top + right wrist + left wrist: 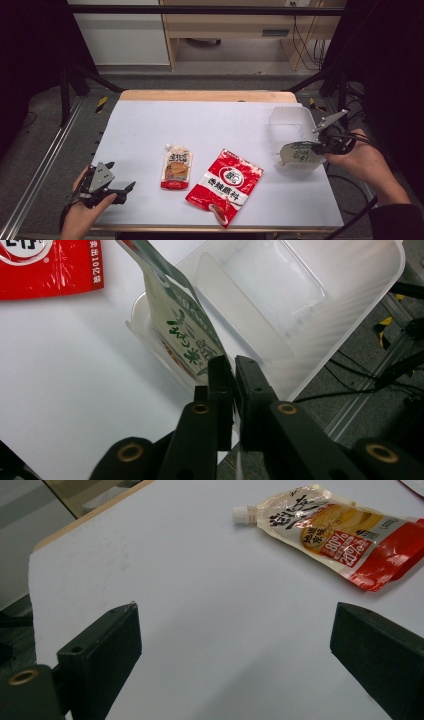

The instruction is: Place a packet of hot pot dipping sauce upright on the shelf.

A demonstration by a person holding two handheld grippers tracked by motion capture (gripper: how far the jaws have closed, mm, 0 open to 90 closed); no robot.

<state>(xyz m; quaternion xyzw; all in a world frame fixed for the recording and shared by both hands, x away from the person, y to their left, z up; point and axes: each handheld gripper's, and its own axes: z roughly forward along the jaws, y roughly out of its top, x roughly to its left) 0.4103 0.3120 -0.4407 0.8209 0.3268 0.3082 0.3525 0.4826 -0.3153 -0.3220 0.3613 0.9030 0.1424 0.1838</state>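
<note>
My right gripper (320, 148) (232, 360) is shut on the lower edge of a white and green pouch (299, 153) (180, 325). It holds the pouch tilted over the near rim of a clear plastic bin (290, 117) (350, 295) at the table's right edge. The bin's inside looks bare. My left gripper (120, 176) (235, 615) rests open near the front left corner with only bare white table between its jaws. An orange and red spouted pouch (176, 167) (340, 535) lies flat ahead of it. A red snack bag (226, 185) (45, 262) lies at the front centre.
The white tabletop (200, 125) has a wooden strip along its far edge. Black frame rails run along both sides, and cables hang off the right side below the bin. The far half of the table holds nothing but the bin.
</note>
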